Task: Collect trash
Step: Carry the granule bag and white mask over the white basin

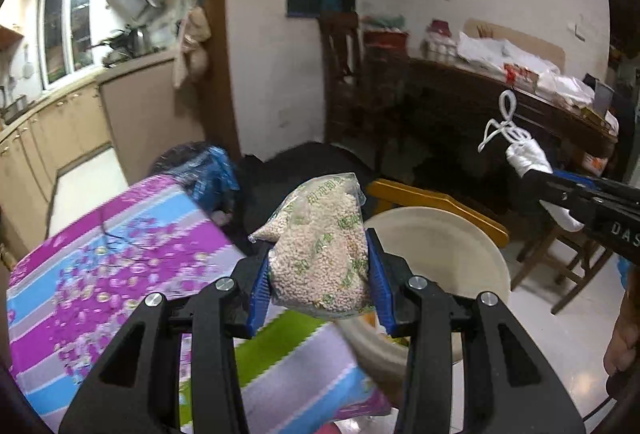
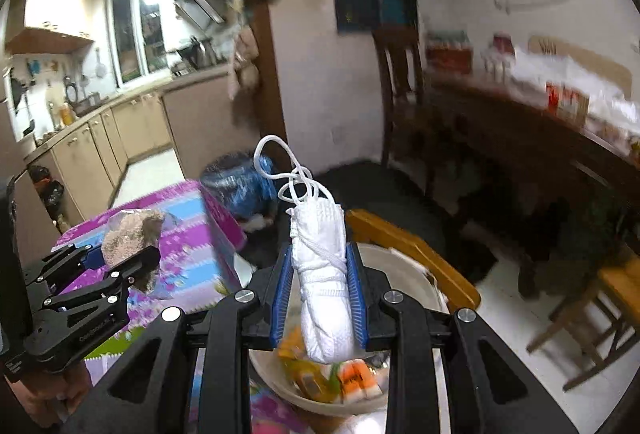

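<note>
1. left wrist view: left gripper is clenched on a clear bag of pellets, blue pads pressing both sides of the bag. the bag stands up between the fingers, above the edge of the striped tablecloth and just beside the cream basin.
2. same view: right gripper enters from the right edge, carrying a white cloth bundle with loose cord loops trailing off its tip. a blue bag sits beyond the far end of the table.
3. right wrist view: the right gripper is clenched on the white cloth bundle, which hangs directly over the cream basin. the basin already holds orange and yellow wrappers.
4. same view: the left gripper shows at the left, over the tablecloth, with the bag of pellets in its grip.
5. step in hand, as judged: carrying both items to the basin. keep both grips firm until each item is well inside the rim.
6. bring the bag of pellets fully over the basin before releasing; it sits near the rim and could drop onto the table.
7. mind the loose cord; it may snag on a finger at release. open wide and lift straight away.
</note>
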Tool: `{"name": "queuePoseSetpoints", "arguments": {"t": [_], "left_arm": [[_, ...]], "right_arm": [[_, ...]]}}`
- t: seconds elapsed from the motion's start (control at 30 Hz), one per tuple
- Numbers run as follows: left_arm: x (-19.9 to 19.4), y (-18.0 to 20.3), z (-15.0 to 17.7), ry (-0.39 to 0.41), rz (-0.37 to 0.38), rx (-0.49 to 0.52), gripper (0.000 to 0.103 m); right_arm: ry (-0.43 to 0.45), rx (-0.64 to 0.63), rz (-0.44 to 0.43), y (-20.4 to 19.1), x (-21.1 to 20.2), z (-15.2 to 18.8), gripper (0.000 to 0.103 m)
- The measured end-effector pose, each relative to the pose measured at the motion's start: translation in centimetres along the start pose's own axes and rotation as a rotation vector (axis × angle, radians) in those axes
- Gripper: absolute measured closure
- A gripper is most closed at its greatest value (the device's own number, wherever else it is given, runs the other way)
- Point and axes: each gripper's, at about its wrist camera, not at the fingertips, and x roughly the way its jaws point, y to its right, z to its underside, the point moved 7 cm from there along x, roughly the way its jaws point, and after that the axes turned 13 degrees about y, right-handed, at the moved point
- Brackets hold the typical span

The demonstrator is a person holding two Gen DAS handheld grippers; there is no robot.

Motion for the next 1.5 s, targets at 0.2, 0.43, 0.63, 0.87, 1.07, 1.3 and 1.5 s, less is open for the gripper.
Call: {"name": "queuePoseSetpoints", "arguments": {"t": [0.2, 0.43, 0.63, 0.87, 1.07, 1.3, 1.5], "left_arm": [[3.8, 2.8, 0.8, -0.114, 0.053, 0.002, 0.062], [6.6, 4.8, 2.8, -0.214, 0.097, 0.006, 0.062], [7.7, 5.3, 3.6, -0.246, 0.110, 0.015, 0.062], [8.4, 5.9, 3.5, -0.257, 0.112, 0.019, 0.062], [8.8, 6.3, 3.7, -0.265, 0.113, 0.023, 0.062], [9.0, 6.2, 3.9, -0.270, 0.110, 0.021, 0.062], [9.3, 6.1, 4.2, -0.281, 0.111, 0.027, 0.062]], "right_arm": [[-0.148, 0.022, 0.018, 3.6, 4.9, 1.2, 0.076], [-0.245, 0.020, 0.024, 4.4, 8.3, 3.2, 0.076], [-0.274, 0.042, 0.028, 4.8, 9.1, 5.3, 0.076], [-0.283, 0.045, 0.031, 4.9, 10.1, 5.9, 0.076], [-0.280, 0.043, 0.027, 4.6, 10.6, 5.9, 0.076], [-0.278, 0.045, 0.027, 4.5, 10.7, 5.8, 0.076], [-0.280, 0.042, 0.020, 4.0, 11.4, 5.6, 0.075]]}}
